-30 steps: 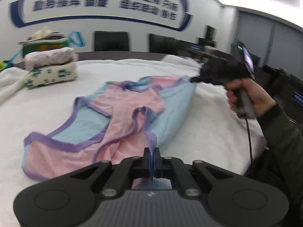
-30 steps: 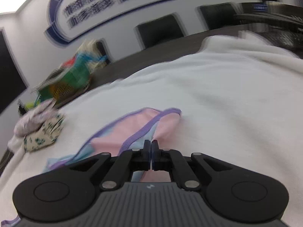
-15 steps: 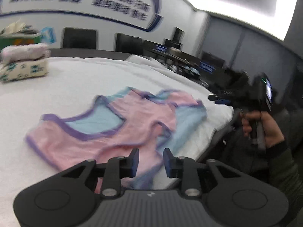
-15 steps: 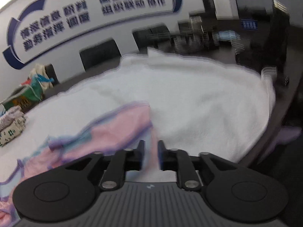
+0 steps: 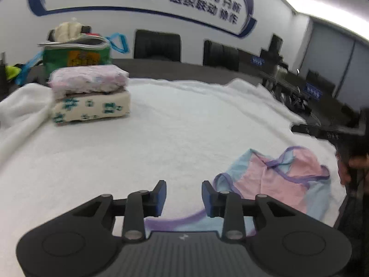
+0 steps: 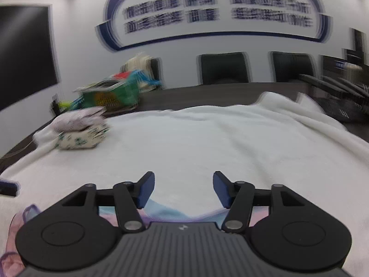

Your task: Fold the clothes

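A pink and light-blue garment with purple trim (image 5: 283,180) lies on the white blanket (image 5: 161,138) at the near right, close to the table's edge. My left gripper (image 5: 184,194) is open and empty, just left of the garment, whose hem runs under its fingers. My right gripper (image 6: 182,188) is open and empty above the near edge of the same garment (image 6: 168,212). In the left wrist view the right hand and its tool show only as a dark blur at the right edge.
Two folded garments are stacked (image 5: 90,97) at the far left of the blanket, also in the right wrist view (image 6: 80,131). A green bag of items (image 5: 76,53) stands behind them. Black chairs (image 5: 156,43) line the far side of the dark table.
Both grippers have let go of the garment and opened wide. The garment now lies flat on the blanket. Both cameras have swung to face the far wall and the folded stack.
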The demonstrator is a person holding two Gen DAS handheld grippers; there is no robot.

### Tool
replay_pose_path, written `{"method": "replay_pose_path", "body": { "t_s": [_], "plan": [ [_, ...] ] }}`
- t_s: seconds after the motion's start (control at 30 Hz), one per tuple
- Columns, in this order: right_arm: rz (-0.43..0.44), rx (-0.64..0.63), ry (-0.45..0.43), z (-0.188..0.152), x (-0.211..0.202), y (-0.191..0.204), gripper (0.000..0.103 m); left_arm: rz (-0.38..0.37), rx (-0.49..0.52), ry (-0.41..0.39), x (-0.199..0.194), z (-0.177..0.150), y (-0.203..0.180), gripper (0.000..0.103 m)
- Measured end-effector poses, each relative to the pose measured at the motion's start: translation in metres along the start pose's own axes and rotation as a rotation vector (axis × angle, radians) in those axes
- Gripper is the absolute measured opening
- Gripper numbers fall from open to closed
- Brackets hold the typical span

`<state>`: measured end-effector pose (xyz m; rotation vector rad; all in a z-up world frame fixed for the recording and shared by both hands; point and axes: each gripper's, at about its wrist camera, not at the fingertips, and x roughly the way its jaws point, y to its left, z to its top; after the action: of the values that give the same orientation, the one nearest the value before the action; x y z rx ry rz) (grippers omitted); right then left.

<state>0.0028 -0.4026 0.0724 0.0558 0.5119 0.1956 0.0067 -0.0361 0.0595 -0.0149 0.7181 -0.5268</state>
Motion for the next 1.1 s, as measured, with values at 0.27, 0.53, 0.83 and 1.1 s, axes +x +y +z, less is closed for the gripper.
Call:
{"method": "replay_pose_path", "body": {
  "t_s": [0.27, 0.53, 0.83, 1.1],
  "plan": [
    [0.205, -0.188, 0.201, 0.003, 0.066, 0.01, 0.063, -0.113, 0.072, 0.113, 0.061, -0.005, -0.024, 0.03],
    [0.237, -0.261, 0.283, -0.012, 0.085, 0.025, 0.002, -0.054, 0.049, 0.057, 0.064, -0.004, -0.018, 0.0],
    [0.038, -0.165, 0.245, 0.038, 0.153, 0.046, 0.009, 0.183, 0.007, 0.025, 0.095, 0.062, 0.017, 0.002],
    [0.075, -0.049, 0.097, 0.03, 0.088, 0.0, 0.043, 0.059, -0.012, -0.086, -0.017, -0.007, -0.016, 0.028]
  ]
}}
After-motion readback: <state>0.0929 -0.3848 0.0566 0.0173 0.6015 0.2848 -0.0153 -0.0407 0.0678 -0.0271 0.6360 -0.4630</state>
